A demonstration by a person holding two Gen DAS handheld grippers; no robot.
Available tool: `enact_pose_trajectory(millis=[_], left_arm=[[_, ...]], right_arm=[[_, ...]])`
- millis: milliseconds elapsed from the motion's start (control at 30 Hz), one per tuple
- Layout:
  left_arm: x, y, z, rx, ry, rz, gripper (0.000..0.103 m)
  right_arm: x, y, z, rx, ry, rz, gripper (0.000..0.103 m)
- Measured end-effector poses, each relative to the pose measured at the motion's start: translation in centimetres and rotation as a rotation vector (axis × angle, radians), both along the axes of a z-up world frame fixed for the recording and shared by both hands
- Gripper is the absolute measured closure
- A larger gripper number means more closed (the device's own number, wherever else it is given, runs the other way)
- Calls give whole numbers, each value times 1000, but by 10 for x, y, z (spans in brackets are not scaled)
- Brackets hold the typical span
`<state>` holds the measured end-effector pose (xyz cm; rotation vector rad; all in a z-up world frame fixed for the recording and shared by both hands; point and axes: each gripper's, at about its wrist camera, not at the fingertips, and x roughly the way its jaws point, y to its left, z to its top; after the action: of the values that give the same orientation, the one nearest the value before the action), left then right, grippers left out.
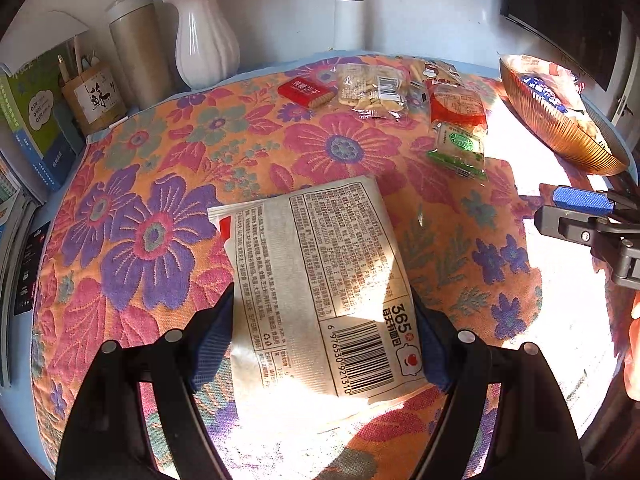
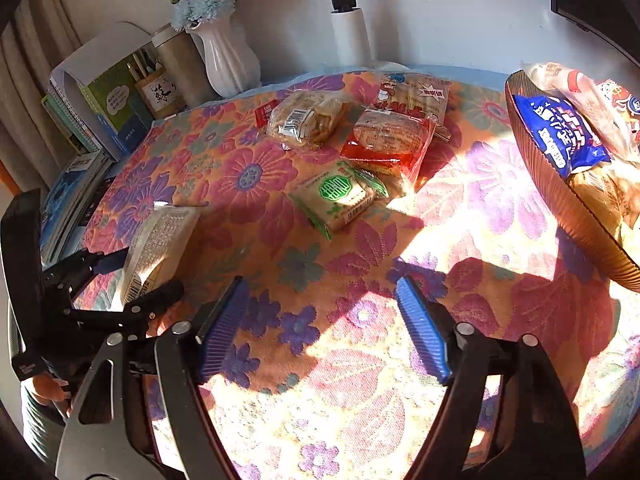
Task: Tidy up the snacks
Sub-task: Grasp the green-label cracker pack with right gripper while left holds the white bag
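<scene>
My left gripper (image 1: 323, 320) is shut on a white bread packet (image 1: 320, 256) with a barcode, its blue pads pressing on both long edges. In the right wrist view that packet (image 2: 160, 244) sits in the left gripper (image 2: 132, 280) at the left. My right gripper (image 2: 320, 300) stands open over the flowered cloth (image 2: 320, 380) with nothing between its pads; it also shows at the right edge of the left wrist view (image 1: 580, 208). A green packet (image 2: 340, 194), a red packet (image 2: 388, 140) and a clear cracker bag (image 2: 308, 120) lie farther back. An amber ribbed bowl (image 2: 560, 208) on the right holds a blue packet (image 2: 560, 136) and other snacks.
A small red box (image 1: 306, 92) lies beside the cracker bag (image 1: 372, 92). Along the back stand a white vase (image 1: 204, 48), a flask (image 1: 136, 44), a pen holder (image 1: 96, 96), a white lamp post (image 1: 350, 20). Books (image 1: 36, 120) are stacked at the left, a dark screen (image 1: 568, 8) at the back right.
</scene>
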<state>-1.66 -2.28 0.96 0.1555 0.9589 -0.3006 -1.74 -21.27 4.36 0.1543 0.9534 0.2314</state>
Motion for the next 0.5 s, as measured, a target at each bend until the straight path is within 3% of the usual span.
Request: enact_pose_trajectory(millis=[33,200,367,500], left_arm=[[0,2,0,-13,-1,5,26],[2,3,-3,-24,0,23,25],[-4,-11,-4,89,-55,61,25],[-5,-13,-4,118,-75,88,25]], right_arm=[[12,0,0,29,11,-37,6],[68,3,-28,121,153,-217,8],[94,35,-33,-110,99,-337,8],[100,51,-38,-230,69,-364,9]])
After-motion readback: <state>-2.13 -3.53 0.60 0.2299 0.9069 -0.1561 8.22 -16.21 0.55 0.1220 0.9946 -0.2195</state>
